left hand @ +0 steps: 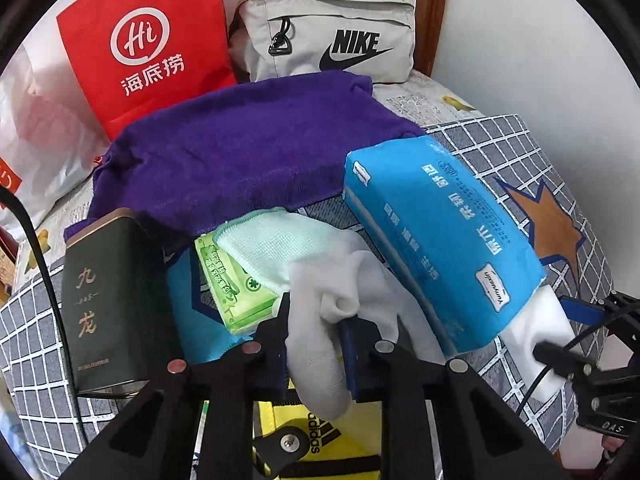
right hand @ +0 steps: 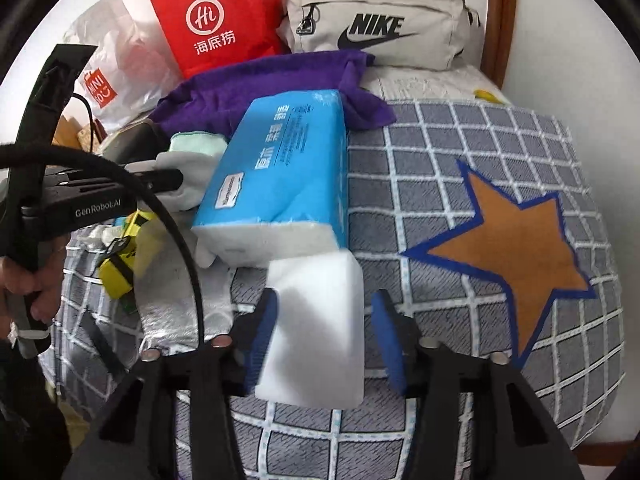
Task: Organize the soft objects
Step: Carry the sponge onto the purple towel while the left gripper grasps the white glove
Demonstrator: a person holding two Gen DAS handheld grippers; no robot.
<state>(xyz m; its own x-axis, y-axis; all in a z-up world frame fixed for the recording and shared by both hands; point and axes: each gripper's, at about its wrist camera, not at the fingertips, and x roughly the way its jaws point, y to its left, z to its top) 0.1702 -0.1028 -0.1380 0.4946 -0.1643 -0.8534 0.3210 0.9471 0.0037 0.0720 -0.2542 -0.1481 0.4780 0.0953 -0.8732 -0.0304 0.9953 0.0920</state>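
My left gripper (left hand: 314, 332) is shut on a white sock (left hand: 320, 340), which hangs down between its blue pads. A mint cloth (left hand: 272, 244) lies over a green packet (left hand: 236, 288) just ahead. A blue tissue pack (left hand: 436, 248) leans to the right of them; it also shows in the right wrist view (right hand: 284, 180). A purple towel (left hand: 248, 152) lies behind. My right gripper (right hand: 324, 340) is open around a white sponge block (right hand: 320, 328); the left pad touches it and the right pad stands apart.
A dark green tin (left hand: 104, 304) stands at the left. A red paper bag (left hand: 148, 40), a grey Nike pouch (left hand: 332, 36) and a white plastic bag (right hand: 116, 64) stand at the back. A yellow Adidas item (left hand: 320, 428) lies below the left gripper. The checked quilt (right hand: 480, 168) shows a star patch.
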